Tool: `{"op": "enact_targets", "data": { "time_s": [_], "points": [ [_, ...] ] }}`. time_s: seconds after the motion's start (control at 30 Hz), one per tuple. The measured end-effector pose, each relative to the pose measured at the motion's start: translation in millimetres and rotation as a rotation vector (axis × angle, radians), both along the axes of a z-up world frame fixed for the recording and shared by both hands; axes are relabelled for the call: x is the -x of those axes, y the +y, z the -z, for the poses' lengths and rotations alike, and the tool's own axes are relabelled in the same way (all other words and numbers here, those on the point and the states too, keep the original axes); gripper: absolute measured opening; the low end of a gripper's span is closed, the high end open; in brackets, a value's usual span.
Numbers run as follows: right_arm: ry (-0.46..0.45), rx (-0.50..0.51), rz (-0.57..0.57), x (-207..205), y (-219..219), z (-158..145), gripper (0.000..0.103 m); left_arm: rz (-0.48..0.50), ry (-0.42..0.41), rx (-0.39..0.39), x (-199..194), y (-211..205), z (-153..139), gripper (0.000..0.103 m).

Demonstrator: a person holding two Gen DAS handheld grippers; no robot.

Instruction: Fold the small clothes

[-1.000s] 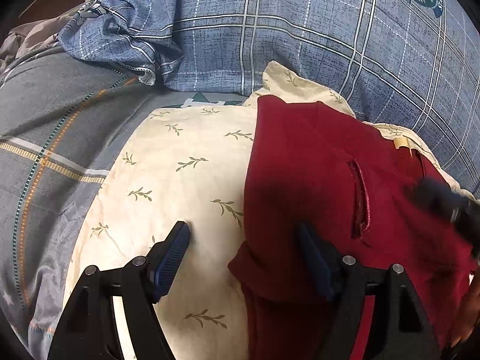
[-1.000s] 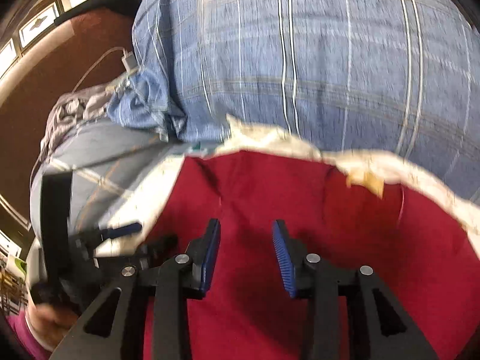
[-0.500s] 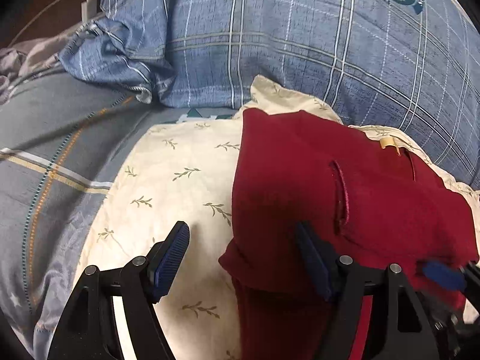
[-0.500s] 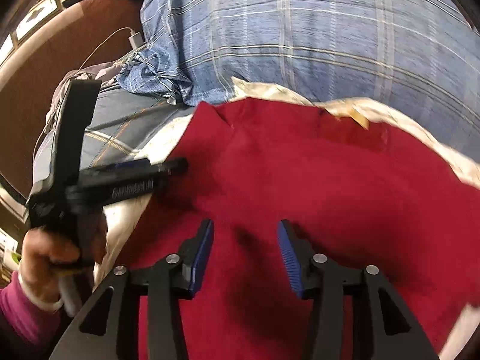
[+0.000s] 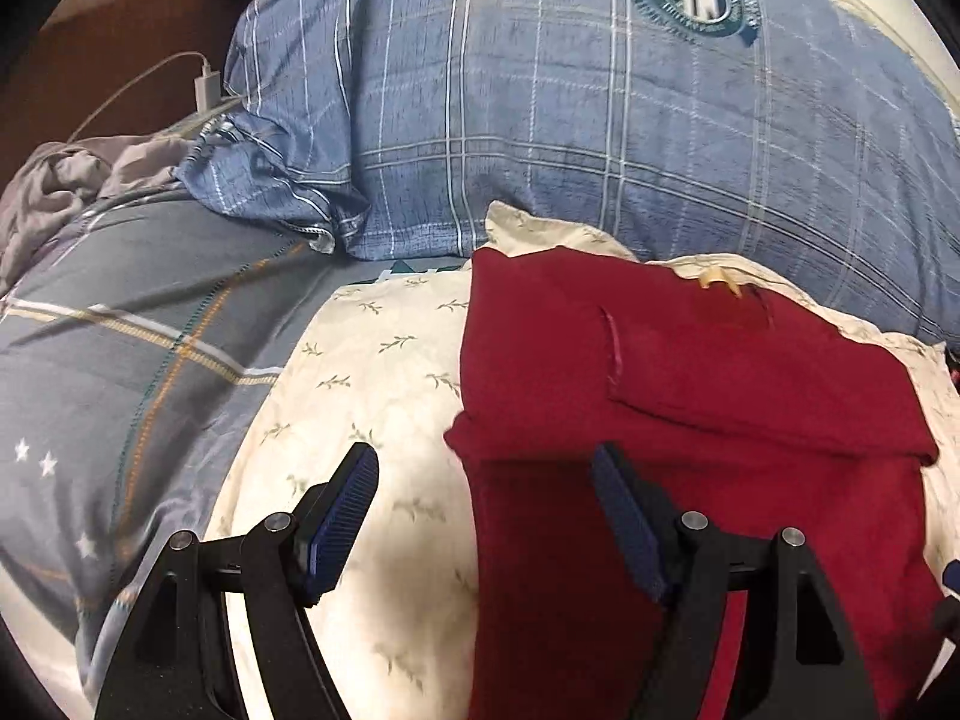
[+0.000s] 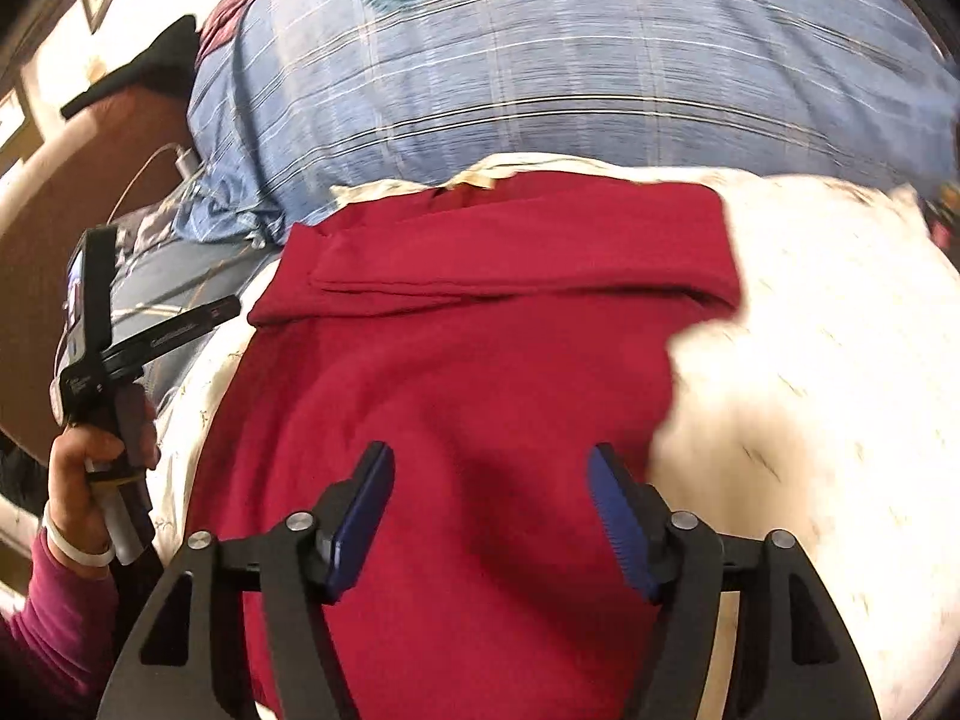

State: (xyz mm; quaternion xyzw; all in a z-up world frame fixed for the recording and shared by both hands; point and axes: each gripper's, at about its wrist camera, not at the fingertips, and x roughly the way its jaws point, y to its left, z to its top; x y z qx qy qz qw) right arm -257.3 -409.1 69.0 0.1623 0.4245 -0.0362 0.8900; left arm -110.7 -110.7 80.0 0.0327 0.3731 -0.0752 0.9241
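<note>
I have the red garment (image 6: 480,372) lying flat on the cream leaf-print cloth (image 5: 372,372) on the bed, its top end already turned over into a band near the blue plaid pillow (image 5: 540,120). Its long axis runs from that band back toward me, under both grippers.

The right gripper (image 6: 489,510) hangs directly over the cloth's lower body. Its jaws are opening, with nothing clamped; only red fabric shows beneath the gap, and I cannot tell whether the tips touch it. The garment's right-hand edge lies just beside its right finger.

The left gripper (image 5: 483,525) also stands wide, jaws opening, holding nothing. It straddles the garment's left edge: its left finger sits over bare cream cloth, its right finger over red.

I judge the next fold brings the near end up toward the band, so each gripper needs its own side edge; both are about equally close.
</note>
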Motion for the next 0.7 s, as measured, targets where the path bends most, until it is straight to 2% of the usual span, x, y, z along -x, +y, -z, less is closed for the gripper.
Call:
{"op": "enact_targets", "data": {
  "time_s": [0.13, 0.27, 0.4, 0.53, 0.7],
  "points": [
    [-0.006, -0.015, 0.038, 25, -7, 3, 0.07, 0.005, 0.015, 0.03, 36, 5, 2, 0.079],
    [-0.024, -0.049, 0.077, 45, -16, 6, 0.07, 0.024, 0.041, -0.004, 67, 3, 8, 0.079],
    [-0.023, -0.052, 0.095, 57, -19, 11, 0.073, 0.047, 0.081, 0.006, 93, 9, 14, 0.079],
    [-0.001, -0.024, 0.087, 66, -20, 14, 0.073, 0.097, 0.124, 0.032, 116, 26, 13, 0.079],
    [-0.014, -0.069, 0.074, 83, -26, 20, 0.073, 0.154, 0.121, 0.012, 143, 52, 7, 0.079]
  ]
}}
